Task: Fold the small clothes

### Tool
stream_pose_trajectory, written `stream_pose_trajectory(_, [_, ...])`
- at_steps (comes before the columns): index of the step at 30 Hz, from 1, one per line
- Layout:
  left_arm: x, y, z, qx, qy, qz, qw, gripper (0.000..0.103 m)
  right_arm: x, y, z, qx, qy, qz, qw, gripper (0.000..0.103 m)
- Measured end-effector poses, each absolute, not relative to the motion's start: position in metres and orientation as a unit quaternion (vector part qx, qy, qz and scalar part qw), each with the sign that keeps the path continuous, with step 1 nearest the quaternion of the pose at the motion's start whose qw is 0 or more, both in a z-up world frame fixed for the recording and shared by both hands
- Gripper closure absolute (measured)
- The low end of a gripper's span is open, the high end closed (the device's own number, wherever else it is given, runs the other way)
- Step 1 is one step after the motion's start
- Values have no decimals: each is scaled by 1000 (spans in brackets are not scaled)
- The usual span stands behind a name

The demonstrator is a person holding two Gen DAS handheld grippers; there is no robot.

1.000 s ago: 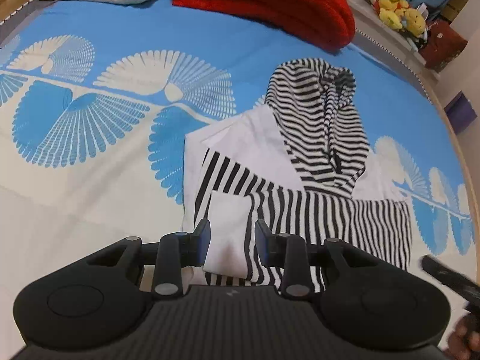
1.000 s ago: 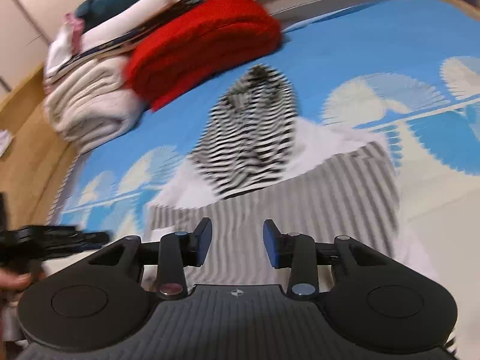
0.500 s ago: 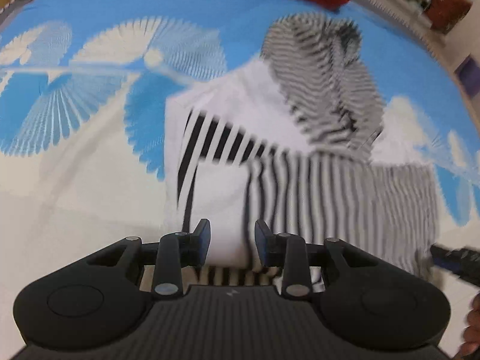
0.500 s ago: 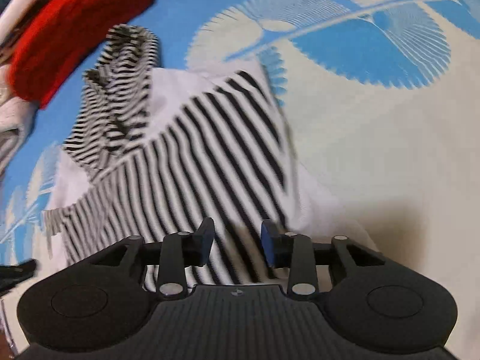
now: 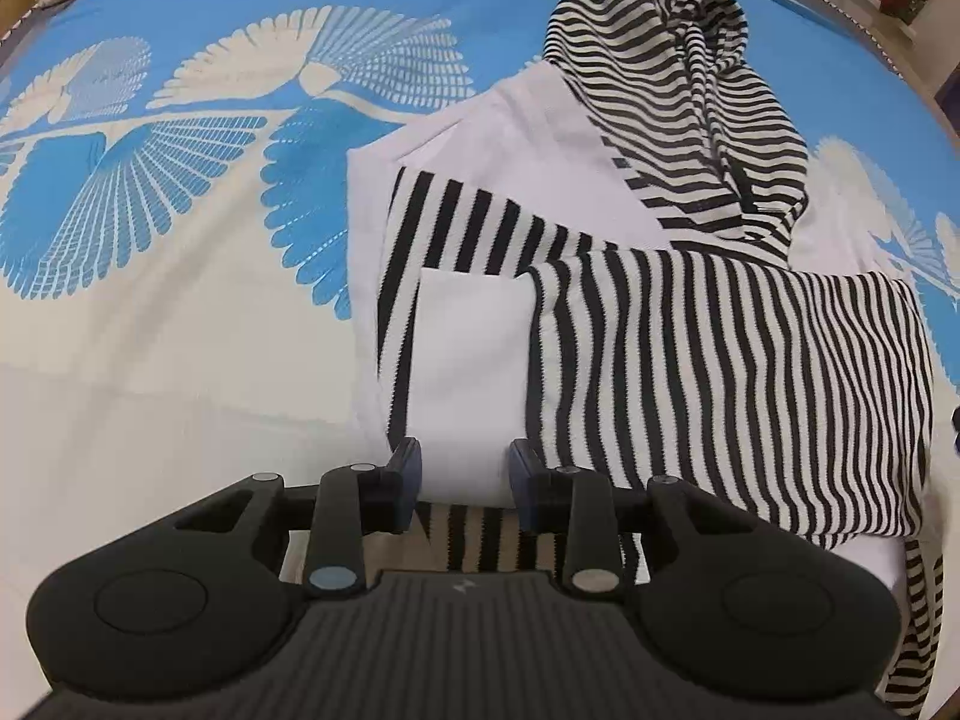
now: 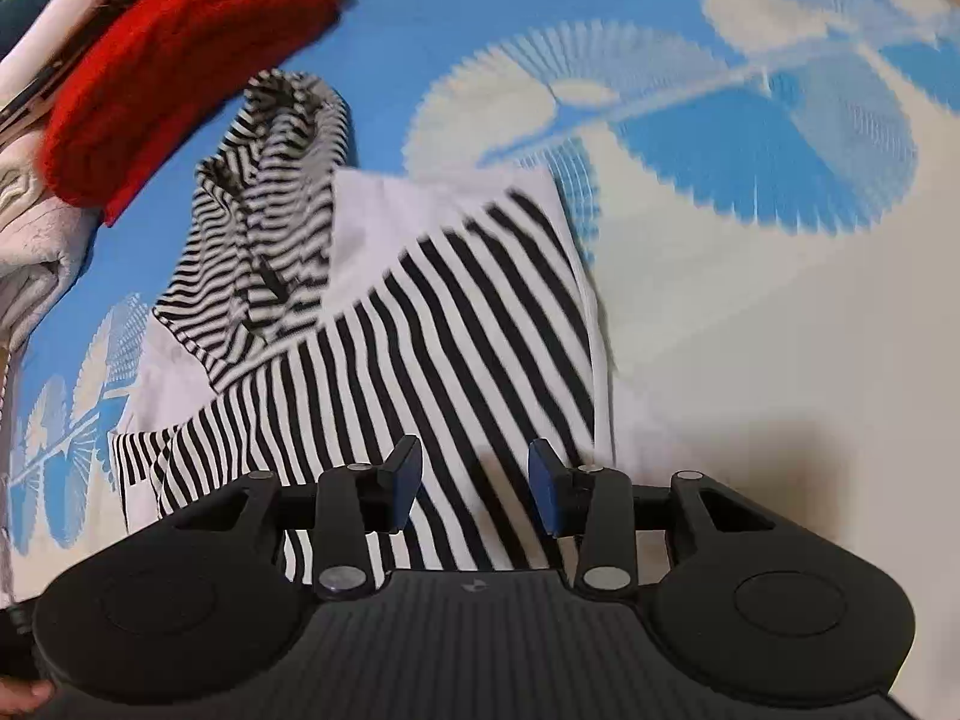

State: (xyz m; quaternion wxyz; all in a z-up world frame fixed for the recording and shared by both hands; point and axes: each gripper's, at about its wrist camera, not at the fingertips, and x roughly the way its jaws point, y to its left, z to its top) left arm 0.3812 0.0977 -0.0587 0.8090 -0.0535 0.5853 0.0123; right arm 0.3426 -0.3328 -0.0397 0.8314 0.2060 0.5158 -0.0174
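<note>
A small black-and-white striped hoodie (image 5: 720, 360) lies flat on the bed, its hood (image 5: 672, 90) pointing away. Both sleeves are folded across its body, and a white cuff (image 5: 468, 360) lies on the left part. My left gripper (image 5: 465, 474) hovers low over the near end of that cuff, jaws open, with no cloth pinched between them. In the right wrist view the hoodie (image 6: 390, 330) fills the centre, with its hood (image 6: 264, 192) at upper left. My right gripper (image 6: 474, 474) stands open just above the striped sleeve, near the garment's right edge.
The hoodie rests on a blue and cream fan-patterned bedsheet (image 5: 150, 300), which spreads wide to the right (image 6: 780, 330). A red knit blanket (image 6: 180, 60) and folded pale towels (image 6: 30, 240) are stacked beyond the hood. A fingertip (image 6: 24, 693) shows at the lower left corner.
Both grippers have come down closer to the hoodie. The right one has swung toward the garment's right side, so the red blanket now sits at the view's upper left.
</note>
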Motion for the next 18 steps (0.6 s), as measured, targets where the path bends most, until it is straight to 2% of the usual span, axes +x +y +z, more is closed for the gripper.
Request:
stream_pose_trajectory(7, [381,96,-52,-48,579,7,814,67,344,-320,-19,112,480,-6,870,61])
stream_pose_trajectory(15, [381,96,-42,-51,569,-1,820,67,345,-313,-18,83,474,2,877,61])
stream_pose_trajectory(18, [381,96,-41,-52,568,-4,822,61,343,-310,-16,67,470,5,880,61])
